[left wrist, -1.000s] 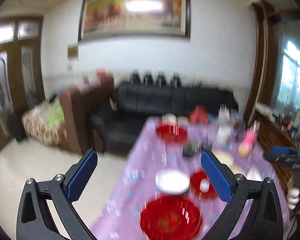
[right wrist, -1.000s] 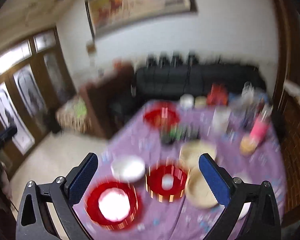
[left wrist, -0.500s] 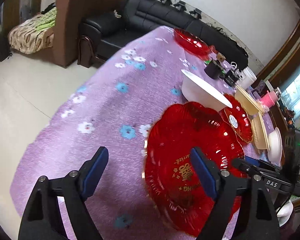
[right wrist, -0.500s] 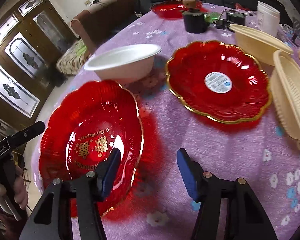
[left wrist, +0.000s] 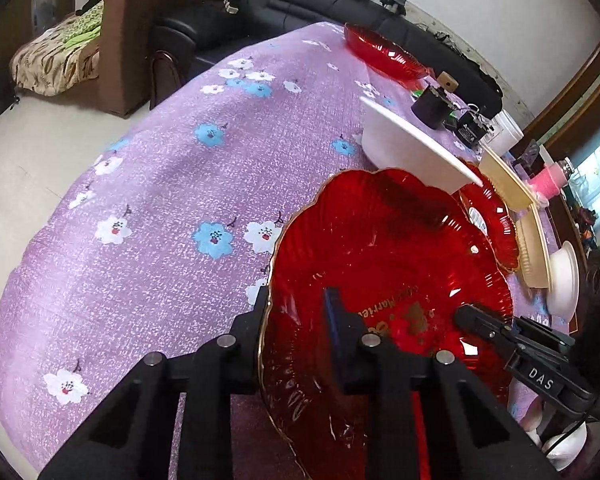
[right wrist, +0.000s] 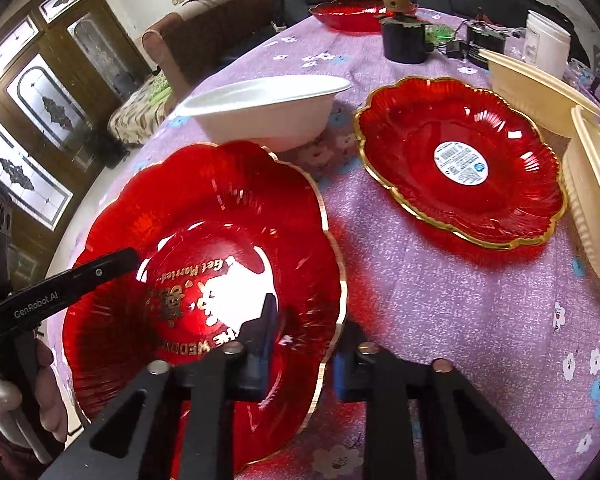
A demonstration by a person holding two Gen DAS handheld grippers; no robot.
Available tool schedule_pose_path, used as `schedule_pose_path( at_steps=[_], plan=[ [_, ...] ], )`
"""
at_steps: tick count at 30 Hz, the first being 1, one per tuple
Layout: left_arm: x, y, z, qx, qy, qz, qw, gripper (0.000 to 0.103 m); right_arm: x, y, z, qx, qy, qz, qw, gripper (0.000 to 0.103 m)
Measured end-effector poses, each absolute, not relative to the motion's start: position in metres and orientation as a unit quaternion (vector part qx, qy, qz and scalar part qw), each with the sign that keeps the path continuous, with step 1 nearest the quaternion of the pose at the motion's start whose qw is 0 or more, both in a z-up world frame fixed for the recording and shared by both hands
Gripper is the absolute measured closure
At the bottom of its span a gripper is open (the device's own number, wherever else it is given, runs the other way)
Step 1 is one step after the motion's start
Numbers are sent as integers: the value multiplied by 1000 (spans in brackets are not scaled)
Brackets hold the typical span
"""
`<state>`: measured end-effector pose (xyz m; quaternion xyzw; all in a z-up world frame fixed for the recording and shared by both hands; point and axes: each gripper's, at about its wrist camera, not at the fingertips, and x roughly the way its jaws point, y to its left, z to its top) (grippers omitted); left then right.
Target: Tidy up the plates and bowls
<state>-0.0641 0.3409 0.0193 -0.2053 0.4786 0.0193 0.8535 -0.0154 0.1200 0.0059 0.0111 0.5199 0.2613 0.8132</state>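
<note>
Both grippers are on the same red plate (right wrist: 204,248) now, the big scalloped one with gold lettering at the near edge of the table (left wrist: 172,184). The left gripper (left wrist: 300,320) has its jaws pinched nearly closed over the plate's rim, one finger under, one on top. The right gripper (right wrist: 304,340) clamps the opposite rim the same way, jaws narrowed tight on the gold edge. Whether the plate is lifted clear of the cloth is hard to judge. Purple floral cloth covers the table. Just behind sits a white bowl (right wrist: 268,108), beside it a second red plate (right wrist: 460,160) with a sticker, cream-coloured trays (right wrist: 592,196) to its right. Beyond: a black sofa (left wrist: 340,4), a brown armchair (left wrist: 140,20), and dark wooden doors (right wrist: 40,120).
</note>
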Motion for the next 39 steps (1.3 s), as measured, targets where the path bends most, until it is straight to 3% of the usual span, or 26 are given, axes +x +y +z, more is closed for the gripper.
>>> schedule_pose_path(
  at_steps=[14,27,39],
  plan=[
    [-103,355,92,-192,391,39,899,79,-38,127,64,32,455,302,837,84],
    [-127,364,40,-209,438,62,872,79,-68,144,25,0,489,312,814,84],
    [-83,357,19,-195,457,68,865,79,-37,139,7,0,500,269,823,84]
  ],
)
